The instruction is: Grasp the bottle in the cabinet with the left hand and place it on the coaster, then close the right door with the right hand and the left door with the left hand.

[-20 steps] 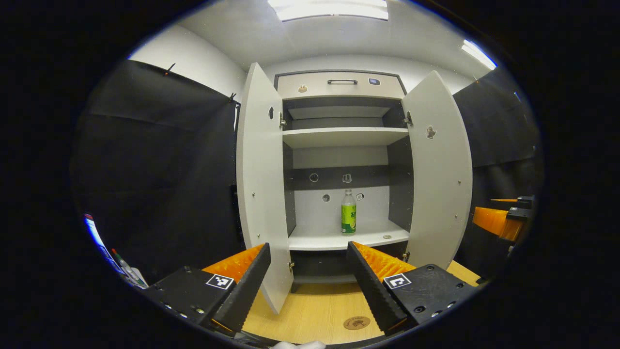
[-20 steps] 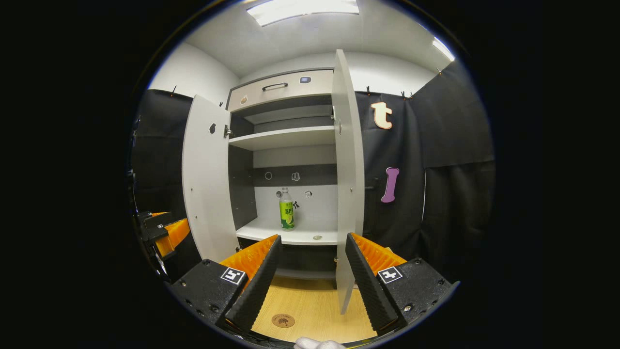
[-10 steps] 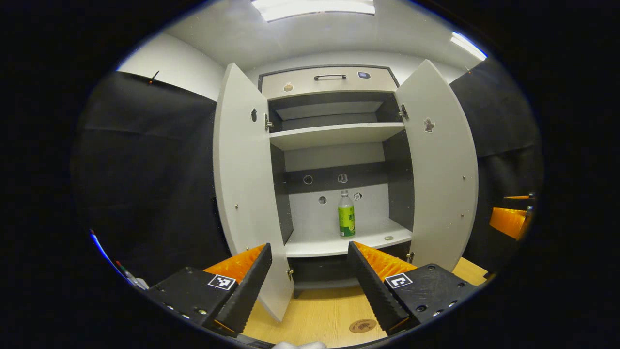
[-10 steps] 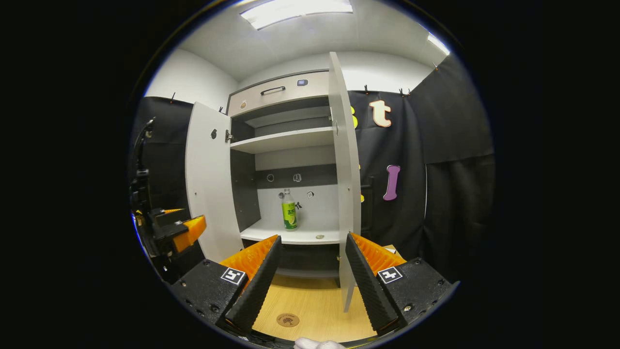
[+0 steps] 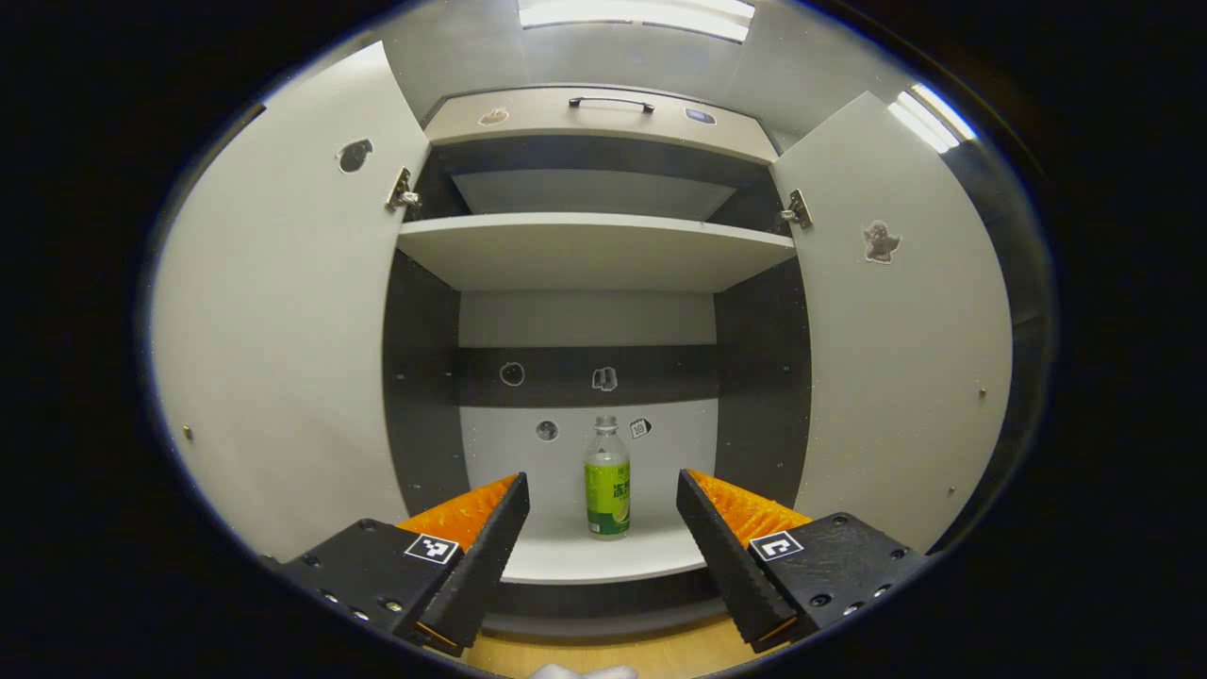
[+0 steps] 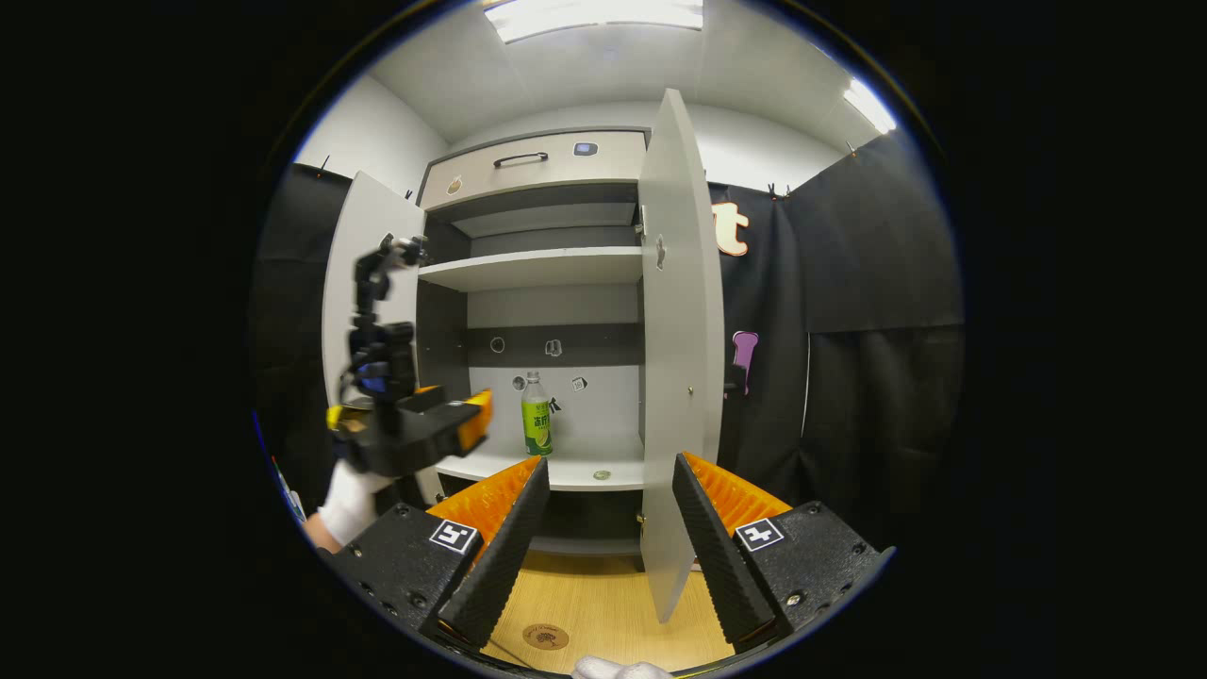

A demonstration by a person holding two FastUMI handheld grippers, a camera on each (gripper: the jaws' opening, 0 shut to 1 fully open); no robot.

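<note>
Left gripper view: facing into the tall white cabinet with dark inner walls (image 5: 585, 255), both doors standing wide open — white left door (image 5: 273, 330), white right door (image 5: 896, 330). Standing upright on the white lower shelf (image 5: 603, 556), the clear plastic bottle with green label (image 5: 607, 478), framed between the spread fingers of the left gripper (image 5: 602, 542), nothing being held. Right gripper view: lying on the pale wooden tabletop (image 6: 603, 604), the small round brown coaster (image 6: 546, 637), well apart from the bottle. Right gripper (image 6: 603, 547) also gaping, holding nothing. White-gloved hand (image 6: 351, 505) carrying the other tool.
</note>
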